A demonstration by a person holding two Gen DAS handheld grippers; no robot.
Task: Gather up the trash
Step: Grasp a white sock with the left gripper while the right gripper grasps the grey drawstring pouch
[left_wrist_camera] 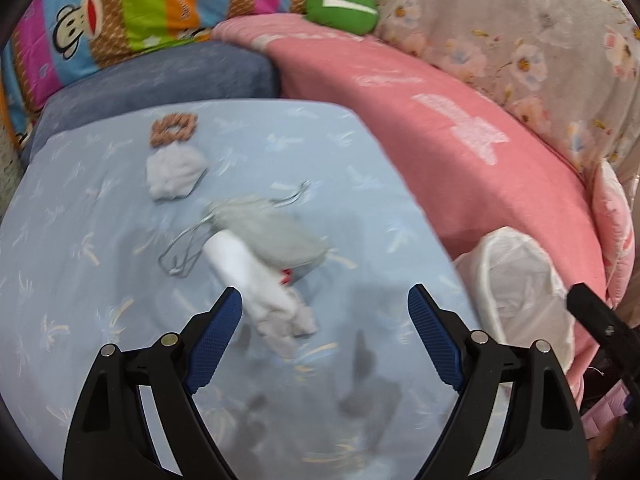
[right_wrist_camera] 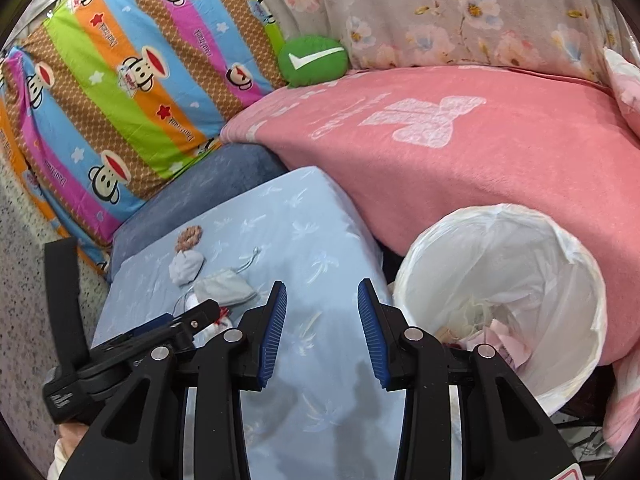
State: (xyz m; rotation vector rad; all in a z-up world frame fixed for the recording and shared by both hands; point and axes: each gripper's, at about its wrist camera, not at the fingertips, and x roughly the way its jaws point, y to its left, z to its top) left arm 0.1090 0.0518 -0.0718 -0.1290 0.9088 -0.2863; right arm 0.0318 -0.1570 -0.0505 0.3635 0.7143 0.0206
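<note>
**Trash run partly done: bin holds scraps, four pieces left on the bed**

Landmark: bin [right_wrist_camera: 576,280], white-lined, already holding scraps. Left of it on the blue bed [left_wrist_camera: 80,280]: brown ring [left_wrist_camera: 174,129], crumpled tissue [left_wrist_camera: 174,176], grey pouch [left_wrist_camera: 272,232], white wrapper [left_wrist_camera: 256,280]. Left gripper [left_wrist_camera: 325,320] spread wide, empty, nearest the wrapper. Right gripper [right_wrist_camera: 322,328] half spread, empty, just left of the bin.

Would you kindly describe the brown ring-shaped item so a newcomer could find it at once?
Start at the light blue sheet beside the pink blanket. Near its far edge, just beyond a crumpled white tissue, lies the brown scrunchie. It is the only brown, ring-shaped thing there; its neighbours are white or grey.
</note>
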